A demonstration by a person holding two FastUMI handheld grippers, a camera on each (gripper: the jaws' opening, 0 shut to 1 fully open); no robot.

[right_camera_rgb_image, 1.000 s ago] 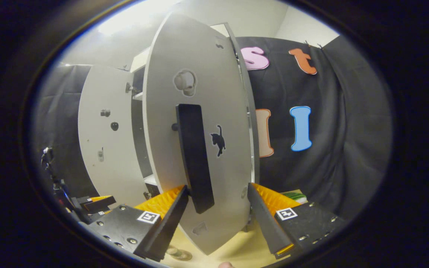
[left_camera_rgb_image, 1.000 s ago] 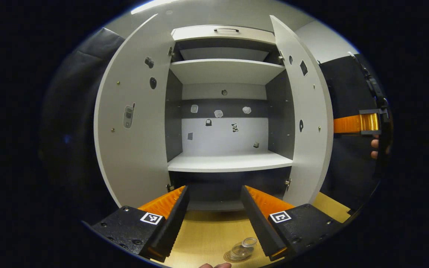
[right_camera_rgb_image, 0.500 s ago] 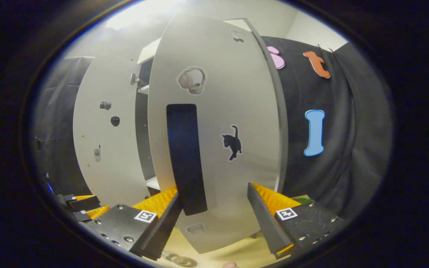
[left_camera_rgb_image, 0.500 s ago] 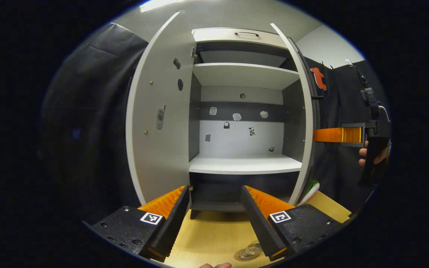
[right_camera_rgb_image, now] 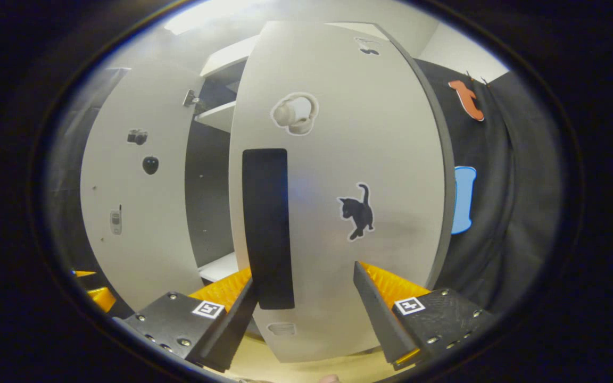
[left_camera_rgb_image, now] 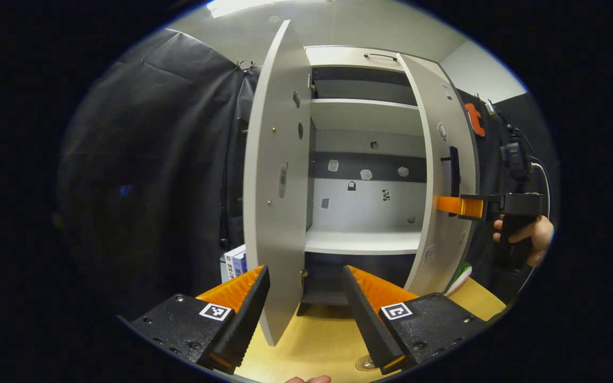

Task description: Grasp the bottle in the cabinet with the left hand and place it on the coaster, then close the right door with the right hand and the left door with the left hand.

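The cabinet (left_camera_rgb_image: 362, 242) shelves stand bare between two half-open doors.

Your right door (left_camera_rgb_image: 445, 175) has swung from wide open to partly closed; in the left gripper view its inner face has given way to its outer face and dark handle (left_camera_rgb_image: 454, 173) at about 3 o'clock; your right gripper (left_camera_rgb_image: 447, 205) has come inward with it, tips against the door. In the right gripper view the door (right_camera_rgb_image: 338, 186) now spreads wider; your left gripper's view has slid left, putting the left door (left_camera_rgb_image: 277, 186) edge-on near centre; bottle gone, coaster (left_camera_rgb_image: 365, 363) at 6 o'clock.
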